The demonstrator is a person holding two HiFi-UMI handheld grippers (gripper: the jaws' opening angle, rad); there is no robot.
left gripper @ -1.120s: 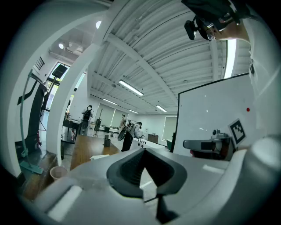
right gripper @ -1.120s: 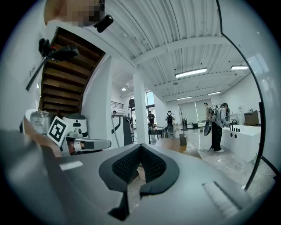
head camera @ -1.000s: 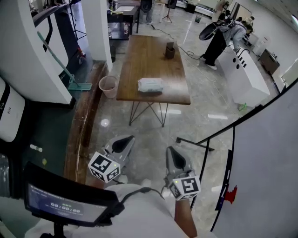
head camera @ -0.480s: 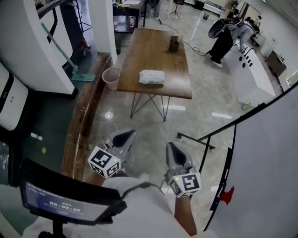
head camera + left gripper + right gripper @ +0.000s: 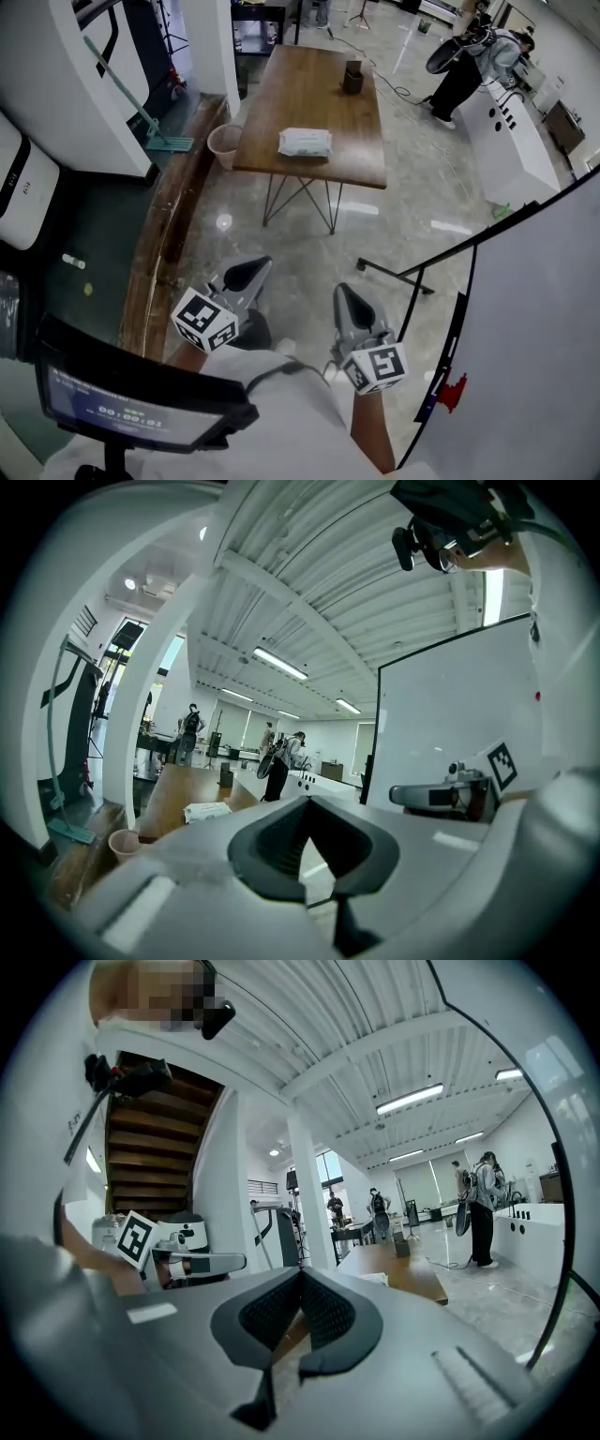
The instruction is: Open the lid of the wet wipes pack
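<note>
The white wet wipes pack (image 5: pixel 305 142) lies flat near the front edge of a long wooden table (image 5: pixel 309 89), far ahead of both grippers. It also shows small in the left gripper view (image 5: pixel 206 810) and the right gripper view (image 5: pixel 375 1279). My left gripper (image 5: pixel 248 274) and right gripper (image 5: pixel 347 305) hang side by side over the glossy floor, pointing towards the table. Both are shut with nothing between their jaws. The left gripper (image 5: pixel 305 803) and the right gripper (image 5: pixel 300 1274) each see the other beside them.
A dark cup (image 5: pixel 353 77) stands at the table's far end. A pink bin (image 5: pixel 225 145) sits by the table's left side, near a mop (image 5: pixel 141 108). A person (image 5: pixel 464 66) bends beside a white counter (image 5: pixel 511 141). A whiteboard (image 5: pixel 553 309) stands close on the right.
The table and the pack have slid upward in the head view. Both grippers stay shut and side by side, and sit in nearly the same spots in the picture.
</note>
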